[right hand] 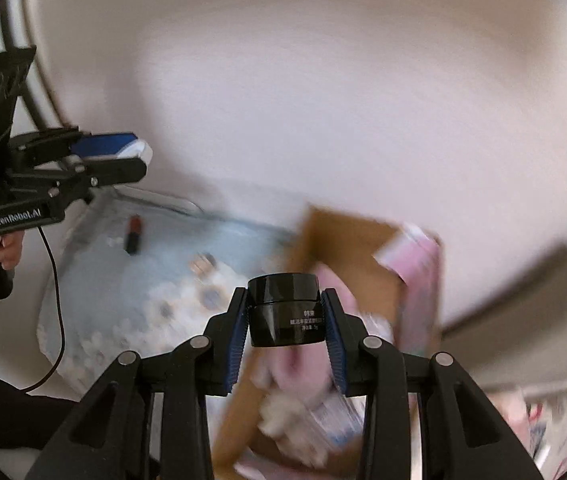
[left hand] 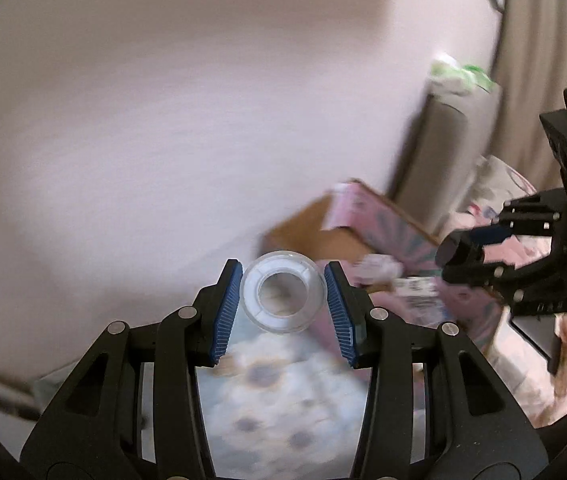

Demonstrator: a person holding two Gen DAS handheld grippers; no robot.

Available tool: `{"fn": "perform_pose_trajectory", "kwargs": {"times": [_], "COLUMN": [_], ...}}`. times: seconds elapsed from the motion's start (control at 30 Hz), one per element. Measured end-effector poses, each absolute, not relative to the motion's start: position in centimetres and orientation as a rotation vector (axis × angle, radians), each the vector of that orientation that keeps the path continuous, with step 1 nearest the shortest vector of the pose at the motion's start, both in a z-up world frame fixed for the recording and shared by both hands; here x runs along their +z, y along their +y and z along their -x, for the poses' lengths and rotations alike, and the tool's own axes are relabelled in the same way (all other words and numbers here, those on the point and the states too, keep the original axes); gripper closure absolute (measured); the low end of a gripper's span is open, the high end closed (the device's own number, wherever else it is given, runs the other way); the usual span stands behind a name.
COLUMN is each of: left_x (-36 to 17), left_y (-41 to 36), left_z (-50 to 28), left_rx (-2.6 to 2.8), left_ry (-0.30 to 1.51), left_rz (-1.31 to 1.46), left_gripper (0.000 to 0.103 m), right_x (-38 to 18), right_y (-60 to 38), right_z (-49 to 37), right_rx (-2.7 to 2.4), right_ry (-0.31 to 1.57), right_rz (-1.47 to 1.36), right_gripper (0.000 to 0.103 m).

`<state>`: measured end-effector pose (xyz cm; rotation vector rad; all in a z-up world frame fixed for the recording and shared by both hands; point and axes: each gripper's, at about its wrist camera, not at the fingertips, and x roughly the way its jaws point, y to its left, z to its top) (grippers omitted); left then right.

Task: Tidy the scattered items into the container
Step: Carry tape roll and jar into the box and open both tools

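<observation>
tape first: our left gripper (left hand: 283, 294) is clamped across the sides of a clear roll of tape (left hand: 279, 292), jaws narrowed onto it with the roll's hole facing the camera. our right gripper (right hand: 285, 318) is pinched on a small black jar (right hand: 283, 310), blue pads on its side wall below the lid, jar upright. both items ride in the air above the bedding, short of the cardboard box (right hand: 347, 248) that we take for the container.

we judge the roll light and stiff but slick on its outer face, so the grip across its width suits it; squeezing harder could bow the ring. the jar looks heavier and hard, possibly glass, with a glossy wall that could slide in the pads if tilted, so holding low on the body under the lid's lip seems right.

much is smeared by blur. the box's pink contents cannot be told apart, and its far walls and floor are partly hidden behind our own fingers. a dark lipstick (right hand: 134, 235) lies on the pale blue floral cloth (right hand: 123, 280), well apart from the box. whether more items wait outside it we cannot tell. the print on the jar is too small to read.
</observation>
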<state>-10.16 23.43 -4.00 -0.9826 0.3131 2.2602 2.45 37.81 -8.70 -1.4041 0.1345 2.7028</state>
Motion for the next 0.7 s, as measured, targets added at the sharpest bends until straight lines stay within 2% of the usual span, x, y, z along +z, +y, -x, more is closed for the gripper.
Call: {"fn": "perform_pose_trajectory", "kwargs": {"times": [0.33,0.47,0.7], "left_x": [-9.0,-10.6,-11.5], "left_y": [34.8,36.5,37.4], "left_z": [6.1,5.8,6.2], "left_rx": [2.071,2.039,2.043], "left_ry": [0.425,0.446,0.46], "left_rz": [1.073,1.107,1.123], "left_gripper": [0.064,0.064,0.064], "right_x": [-13.8,-15.9,-16.1], "right_y": [40.3,39.8,40.6], "right_z": [-10.5,-11.1,-11.8], "right_rx": [2.585,2.575,2.587], "right_ry": [0.256,0.289,0.328], "right_rz": [1.471,1.482,1.479], "right_gripper": [0.07,0.07,0.07]}}
